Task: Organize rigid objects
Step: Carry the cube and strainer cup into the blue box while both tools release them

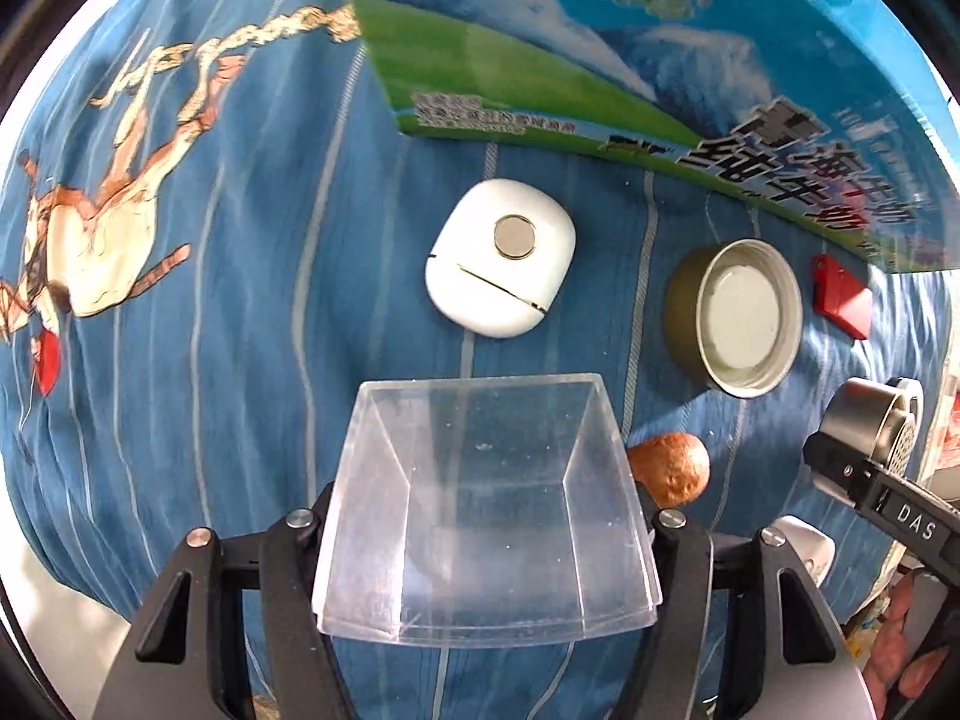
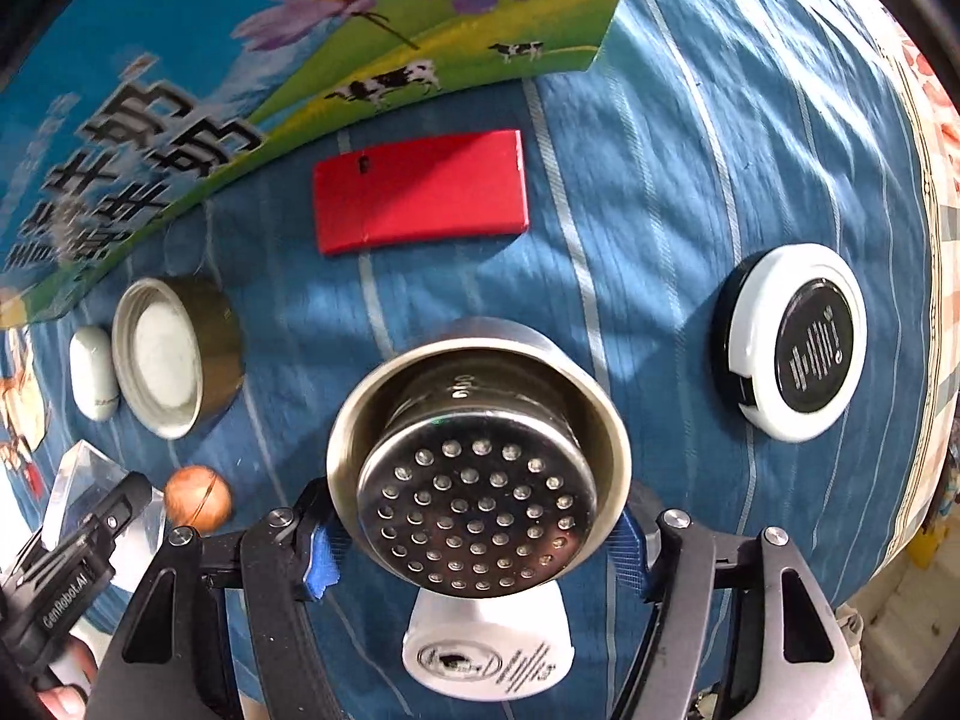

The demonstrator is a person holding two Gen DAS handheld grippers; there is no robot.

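Observation:
My left gripper (image 1: 486,522) is shut on a clear plastic box (image 1: 480,504), held above the blue striped cloth. My right gripper (image 2: 480,522) is shut on a steel strainer cup (image 2: 480,462) with a perforated bottom; it also shows in the left wrist view (image 1: 876,426). On the cloth lie a white rounded case (image 1: 501,258) with a coin-like disc on it, a gold jar lid (image 1: 738,318), a red flat box (image 2: 420,189), a brown nut (image 1: 672,468) and a black-and-white round case (image 2: 792,342).
A milk carton box (image 1: 600,60) stands along the back of the cloth. A white cap-like object (image 2: 489,648) lies below the strainer cup. The cloth's edge runs down the right side (image 2: 924,360) with patterned bedding beyond it.

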